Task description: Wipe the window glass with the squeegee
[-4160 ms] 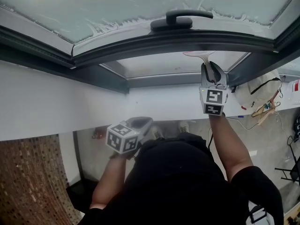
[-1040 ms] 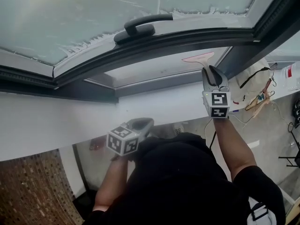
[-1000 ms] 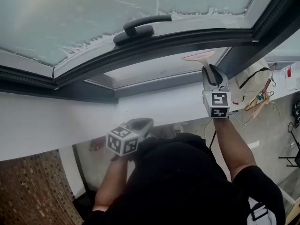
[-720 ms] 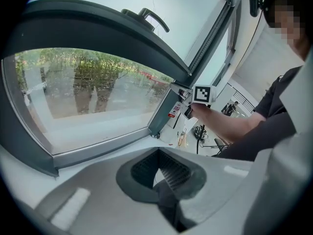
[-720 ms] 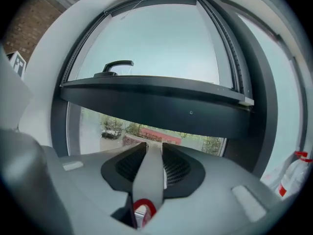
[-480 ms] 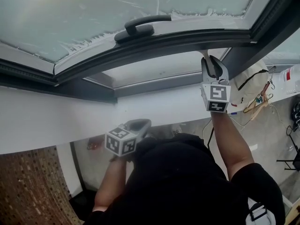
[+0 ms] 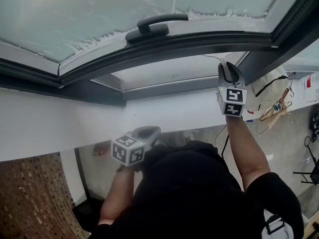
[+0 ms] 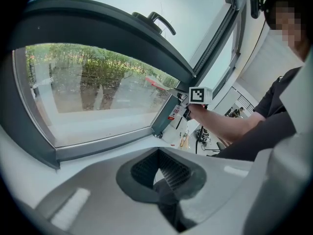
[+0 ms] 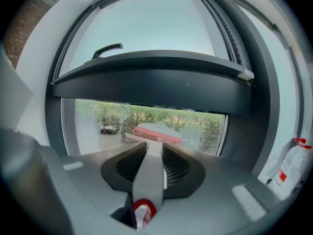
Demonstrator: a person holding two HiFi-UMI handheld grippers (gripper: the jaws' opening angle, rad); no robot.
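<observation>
Squeegee [image 9: 149, 173] in R gripper [image 9: 152, 147]: jaws closed on its grey handle from both sides, red-marked handle end toward the camera. Pinkish blade [image 9: 155, 133] sits at the lower glass pane [image 9: 105, 116], just below the dark crossbar [image 9: 146, 84] of the window frame; contact w/ glass can't be confirmed. In head view the R gripper is held high on an outstretched arm, tips just under the crossbar, near its right end. L gripper [image 8: 158, 153]: jaws together, nothing between them; it hangs well below the crossbar, under the white sill [image 7: 65, 128], close to the person's torso. Black window handle [image 7: 157, 26] sits just above the crossbar, at the foot of the frosted upper pane. White bottle [image 9: 293, 168] w/ red parts stands below the crossbar's right end, beside the frame upright.
</observation>
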